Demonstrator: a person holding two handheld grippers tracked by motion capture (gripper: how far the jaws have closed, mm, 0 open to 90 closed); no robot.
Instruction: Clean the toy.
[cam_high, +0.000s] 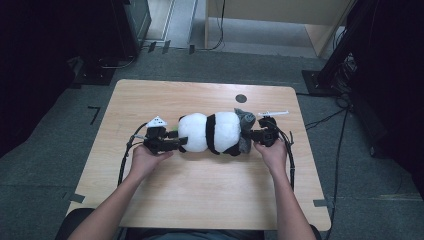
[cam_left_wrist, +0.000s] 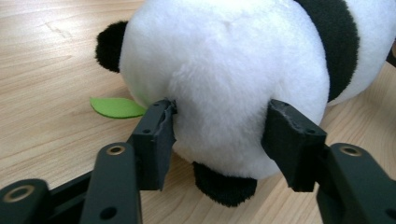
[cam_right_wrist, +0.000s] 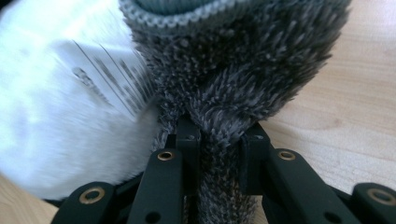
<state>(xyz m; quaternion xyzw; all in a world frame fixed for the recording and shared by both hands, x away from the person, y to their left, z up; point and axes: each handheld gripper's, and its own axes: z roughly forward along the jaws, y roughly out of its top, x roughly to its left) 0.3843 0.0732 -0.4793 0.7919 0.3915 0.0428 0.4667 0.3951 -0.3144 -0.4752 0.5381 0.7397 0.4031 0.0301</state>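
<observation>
Two grippers flanked black-and-white plush panda (cam_high: 210, 132), lying mid-table on light wooden table (cam_high: 200, 190). Your left gripper (cam_high: 176, 143): jaws parted around white head, barely touching fur. Your right gripper (cam_high: 252, 135) pinched fuzzy grey sock (cam_high: 245, 131) tight.

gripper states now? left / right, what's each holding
Left gripper: open, jaws either side of the plush panda, left pad touching the fur, not clamped.
Right gripper: shut on the grey fuzzy sock.

Both forearms reach forward, hands level, pointing inward at each other. The left tool (cam_high: 176, 143) stands with jaws parted; the right tool (cam_high: 254, 135) is clamped tight.
</observation>
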